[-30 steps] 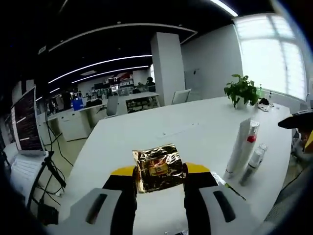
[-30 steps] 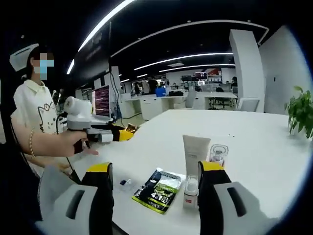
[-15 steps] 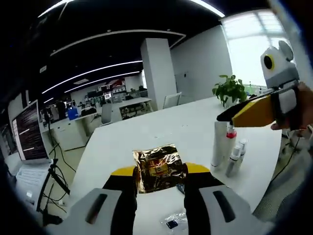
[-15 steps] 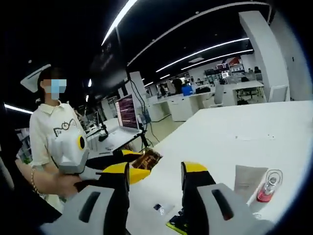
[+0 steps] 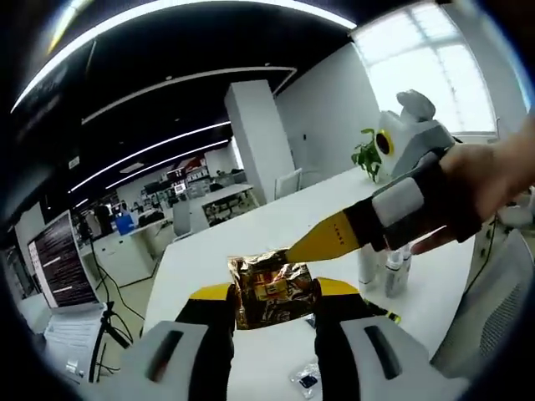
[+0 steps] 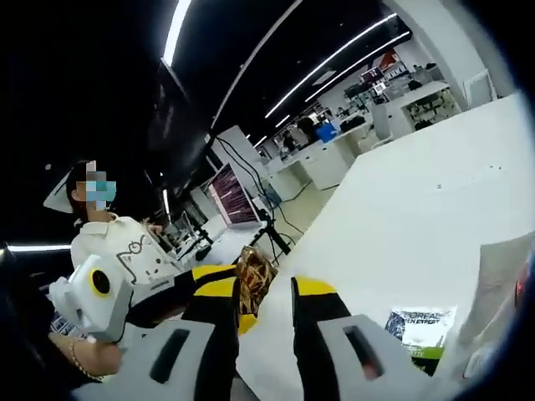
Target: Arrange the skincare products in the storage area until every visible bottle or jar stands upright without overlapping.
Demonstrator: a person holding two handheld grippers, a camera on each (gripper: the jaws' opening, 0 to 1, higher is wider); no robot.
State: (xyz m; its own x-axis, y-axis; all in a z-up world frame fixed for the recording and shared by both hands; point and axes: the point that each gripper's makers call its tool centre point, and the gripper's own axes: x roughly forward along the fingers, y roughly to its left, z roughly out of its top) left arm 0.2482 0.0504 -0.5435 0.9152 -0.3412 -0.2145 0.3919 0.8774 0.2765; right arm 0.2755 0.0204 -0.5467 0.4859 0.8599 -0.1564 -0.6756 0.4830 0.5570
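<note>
- left gripper [image 5: 273, 294] raised above white table [image 5: 251, 251], jaws clamped on crinkled gold foil sachet [image 5: 272, 289]; sachet upright between the yellow-tipped jaws, clear of the tabletop.
- right gripper [image 5: 334, 238] reaching into left gripper view from the right, held by a hand [image 5: 493, 171]; yellow tip just beside, perhaps touching, upper right corner of the sachet. contact not resolvable.
- in right gripper view: right gripper [image 6: 263, 301] jaws apart with a narrow gap, nothing between them; gold sachet [image 6: 253, 280] showing just behind left jaw, held by left gripper [image 6: 196, 284].
- white tube and small bottles [image 5: 386, 267] standing upright on the table, close together, behind and below right gripper in left gripper view; labels unreadable.
- green-and-black flat sachet [image 6: 415, 327] lying flat on white table [image 6: 418, 217], right of right gripper's jaws, in right gripper view.
- small clear packet [image 5: 305, 380] lying on table near bottom of left gripper view.
- potted plant [image 5: 365, 156] at far end of table; person in a white shirt [image 6: 125, 251] at left of right gripper view.
</note>
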